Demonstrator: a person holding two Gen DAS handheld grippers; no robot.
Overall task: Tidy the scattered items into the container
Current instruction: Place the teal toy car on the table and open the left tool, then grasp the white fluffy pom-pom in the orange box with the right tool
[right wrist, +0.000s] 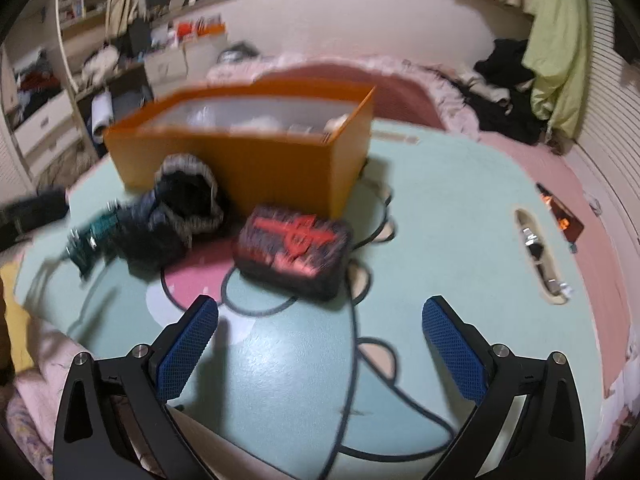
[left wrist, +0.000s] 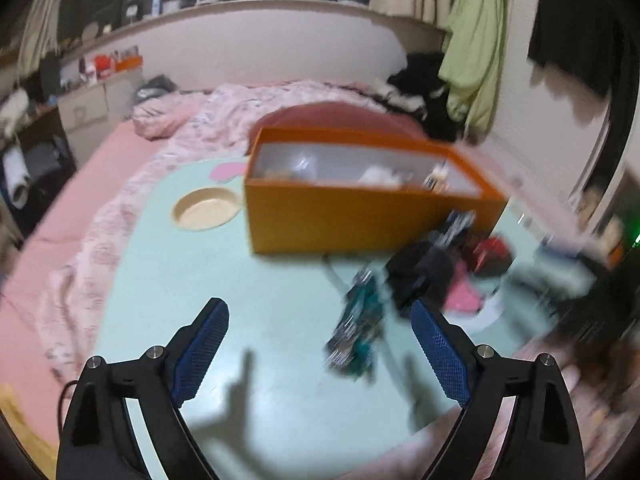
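Bedroom, mint mat [right wrist: 304, 364] on bed | orange box [left wrist: 360, 216] at mat's far edge | teal item [left wrist: 356, 332], black pouch [right wrist: 180, 208], red-black case [right wrist: 294, 246] scattered before it | left tool [left wrist: 320, 332], right tool [right wrist: 320, 320] both released, empty

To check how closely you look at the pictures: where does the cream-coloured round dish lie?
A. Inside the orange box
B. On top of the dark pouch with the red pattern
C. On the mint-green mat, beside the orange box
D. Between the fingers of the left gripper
C: in the left wrist view the dish lies on the mint-green mat, just beside the orange box.
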